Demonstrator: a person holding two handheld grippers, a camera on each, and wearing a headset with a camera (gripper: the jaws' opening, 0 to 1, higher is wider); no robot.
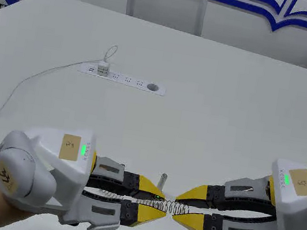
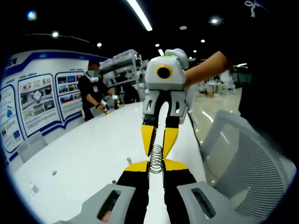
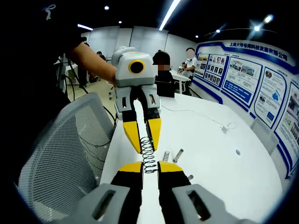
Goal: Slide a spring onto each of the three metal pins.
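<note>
Jaws of the left gripper (image 1: 161,205), yellow-tipped on black fingers under a white housing, point rightward in the head view and are drawn nearly together, a narrow slot remaining. A thin coiled metal spring (image 2: 156,158) runs lengthwise along that slot and emerges at the tips. The left gripper view confirms the spring nipped between its own yellow tips. The spring bridges the short gap to the opposing tool and is held clear of the white tabletop (image 1: 226,132), near its front edge. Just beyond the meeting point of the two sets of tips, a short silver metal pin (image 1: 162,180) stands upright on the tabletop, apart from the spring. In the right gripper view a short coiled piece (image 3: 165,156) stands just beside this pin; whether it sits on a pin of its own cannot be determined. The right gripper (image 1: 178,206), of matching build, points leftward with its jaws closed to a slim gap on the spring's other end. Farther back, a thin grey cable (image 1: 24,86) trails from the left to a white power strip (image 1: 122,78) carrying a white plug (image 1: 103,68). A grey chair (image 1: 166,6) stands at the far edge.
</note>
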